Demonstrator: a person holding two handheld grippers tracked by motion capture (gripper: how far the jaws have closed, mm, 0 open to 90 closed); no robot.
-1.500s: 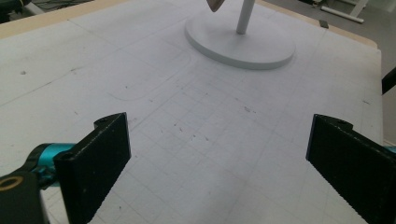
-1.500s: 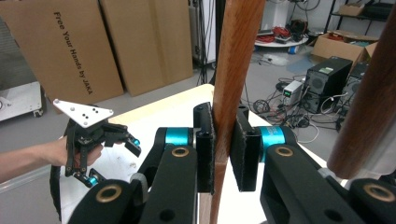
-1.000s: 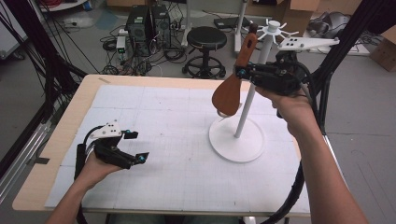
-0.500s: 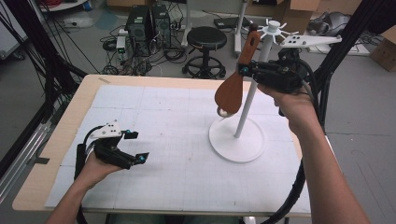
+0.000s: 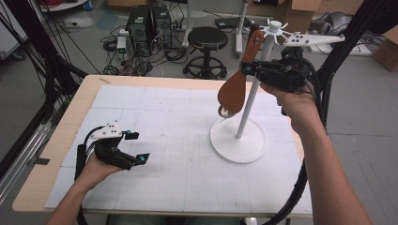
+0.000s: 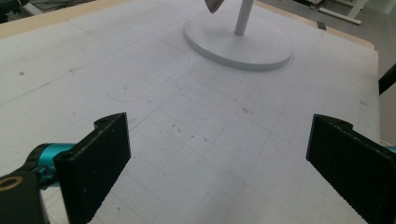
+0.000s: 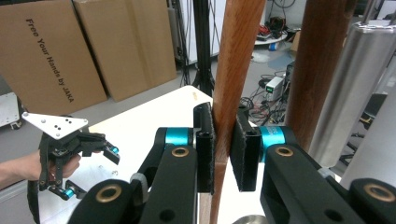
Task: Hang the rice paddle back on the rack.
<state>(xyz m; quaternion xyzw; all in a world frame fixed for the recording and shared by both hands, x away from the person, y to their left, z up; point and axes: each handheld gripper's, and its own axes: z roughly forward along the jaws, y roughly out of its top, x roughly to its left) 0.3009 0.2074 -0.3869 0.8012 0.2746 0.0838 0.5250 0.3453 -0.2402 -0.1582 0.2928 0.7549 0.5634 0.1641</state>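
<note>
Right gripper (image 5: 247, 70) pinches the handle of a wooden spatula (image 5: 233, 91), held raised beside the pole of the white stand (image 5: 238, 140). Left gripper (image 5: 136, 147) rests low over the desk (image 5: 61, 136), jaws spread, holding nothing.

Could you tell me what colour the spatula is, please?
Reddish-brown wood spatula; the high view shows it best.

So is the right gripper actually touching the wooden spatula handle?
Touching. In the right gripper view, the right gripper has both black jaws pressed flat against the wooden spatula handle, with no gap on either side.
</note>
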